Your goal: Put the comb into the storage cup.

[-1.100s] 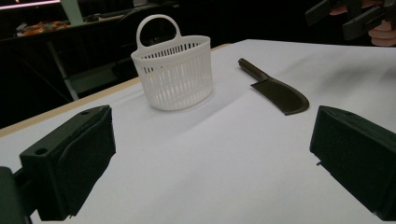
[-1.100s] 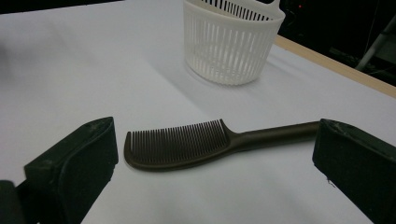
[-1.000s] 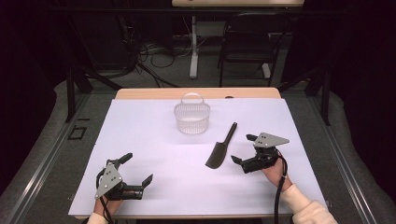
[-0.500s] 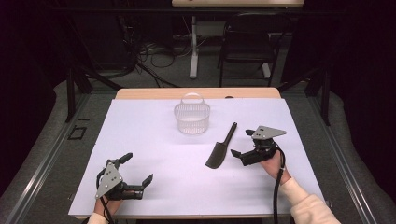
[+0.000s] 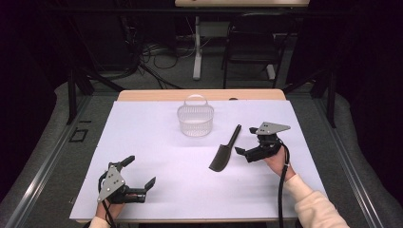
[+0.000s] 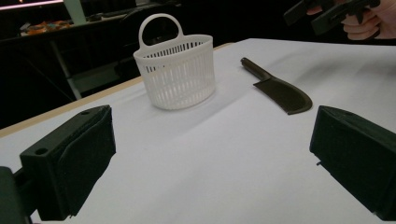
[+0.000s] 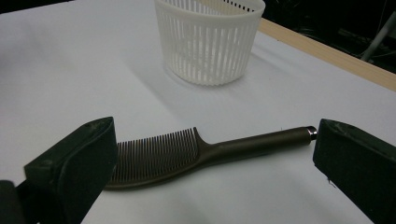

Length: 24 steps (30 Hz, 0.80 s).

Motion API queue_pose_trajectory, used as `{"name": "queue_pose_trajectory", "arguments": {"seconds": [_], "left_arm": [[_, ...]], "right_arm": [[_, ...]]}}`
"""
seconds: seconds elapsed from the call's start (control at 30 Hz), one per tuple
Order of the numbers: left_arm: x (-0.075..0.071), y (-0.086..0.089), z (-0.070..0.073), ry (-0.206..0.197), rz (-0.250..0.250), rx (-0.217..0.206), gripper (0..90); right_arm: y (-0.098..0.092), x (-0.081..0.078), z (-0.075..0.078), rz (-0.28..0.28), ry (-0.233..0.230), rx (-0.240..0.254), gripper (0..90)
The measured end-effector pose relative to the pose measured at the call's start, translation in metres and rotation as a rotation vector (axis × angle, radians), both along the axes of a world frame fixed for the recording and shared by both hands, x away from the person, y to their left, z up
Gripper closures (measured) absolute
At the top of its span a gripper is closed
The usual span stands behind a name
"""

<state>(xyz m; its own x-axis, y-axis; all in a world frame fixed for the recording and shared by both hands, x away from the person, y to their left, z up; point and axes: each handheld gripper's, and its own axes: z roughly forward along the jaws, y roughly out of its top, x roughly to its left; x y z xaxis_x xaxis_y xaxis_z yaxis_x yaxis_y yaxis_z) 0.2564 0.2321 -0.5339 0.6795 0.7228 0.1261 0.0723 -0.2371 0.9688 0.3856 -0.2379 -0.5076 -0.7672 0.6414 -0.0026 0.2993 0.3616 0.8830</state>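
Since a second ago, the right gripper point(image 5: 243, 153) has slid in toward the comb point(image 5: 224, 151), jaws wide, the comb lying flat on the table point(image 5: 157, 142) just before them, near the basket point(image 5: 195, 118). Left gripper point(image 5: 140, 174) rests wide too.

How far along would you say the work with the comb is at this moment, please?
Nothing looks done: the comb lies flat on the table, outside the basket. In hand: the right gripper, open, is lined up on it. Left: gripping and lifting it. The left gripper rests open.
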Motion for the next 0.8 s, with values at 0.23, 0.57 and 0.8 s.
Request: {"name": "queue_pose_trajectory", "arguments": {"seconds": [0.23, 0.57, 0.8], "left_arm": [[0.000, 0.001, 0.000, -0.003, -0.006, -0.007, 0.2], [0.000, 0.002, 0.000, 0.000, 0.012, -0.017, 0.2], [0.001, 0.001, 0.000, -0.004, 0.011, -0.018, 0.5]], "right_arm": [[-0.001, 0.013, 0.001, -0.004, 0.041, 0.004, 0.0], [0.002, 0.035, 0.005, -0.019, 0.054, -0.016, 0.0], [0.003, 0.048, 0.004, -0.030, 0.060, -0.020, 0.0]]}}
